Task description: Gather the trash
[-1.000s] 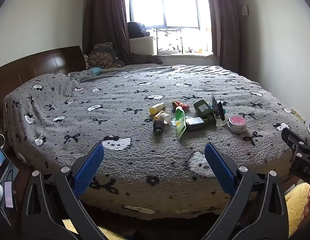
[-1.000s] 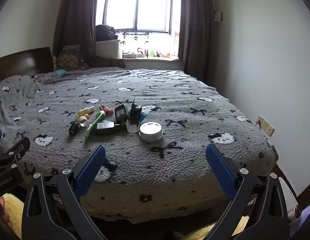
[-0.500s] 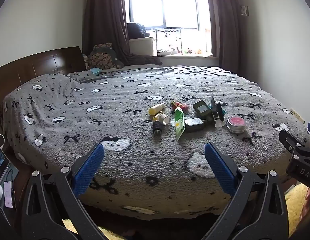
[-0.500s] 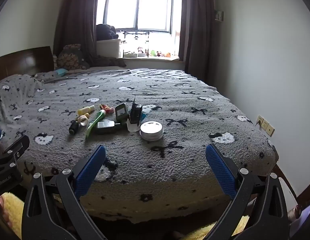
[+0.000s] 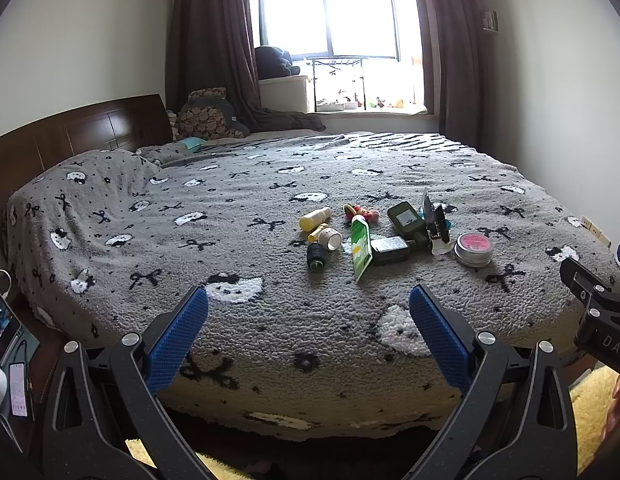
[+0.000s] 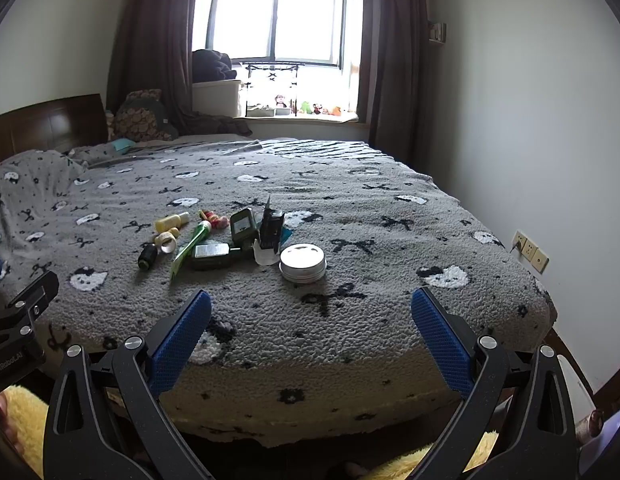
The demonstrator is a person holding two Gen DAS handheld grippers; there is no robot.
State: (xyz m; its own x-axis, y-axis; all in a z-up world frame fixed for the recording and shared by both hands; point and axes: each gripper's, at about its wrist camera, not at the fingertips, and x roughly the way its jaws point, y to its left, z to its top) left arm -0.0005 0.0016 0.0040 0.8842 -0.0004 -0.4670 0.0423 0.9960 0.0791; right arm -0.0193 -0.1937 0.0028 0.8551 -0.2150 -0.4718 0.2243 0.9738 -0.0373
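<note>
A cluster of small items lies on the grey patterned bed (image 5: 189,248): a yellow bottle (image 5: 314,217), a dark small bottle (image 5: 316,256), a green tube (image 5: 360,246), a dark green box (image 5: 406,220), a black flat box (image 5: 390,250) and a round tin with a pink lid (image 5: 474,249). The tin looks silver in the right wrist view (image 6: 302,262), near the green tube (image 6: 191,245). My left gripper (image 5: 308,330) is open and empty at the bed's near edge. My right gripper (image 6: 311,332) is open and empty, in front of the tin.
A dark wooden headboard (image 5: 69,136) stands at the left. A window sill with small things (image 6: 297,114) is at the back. A wall with sockets (image 6: 530,250) is to the right. A phone (image 5: 17,390) lies at lower left. Yellow rug (image 6: 21,420) is below.
Both grippers have edged slightly back from the bed; the items look a little further off. Both stay open.
</note>
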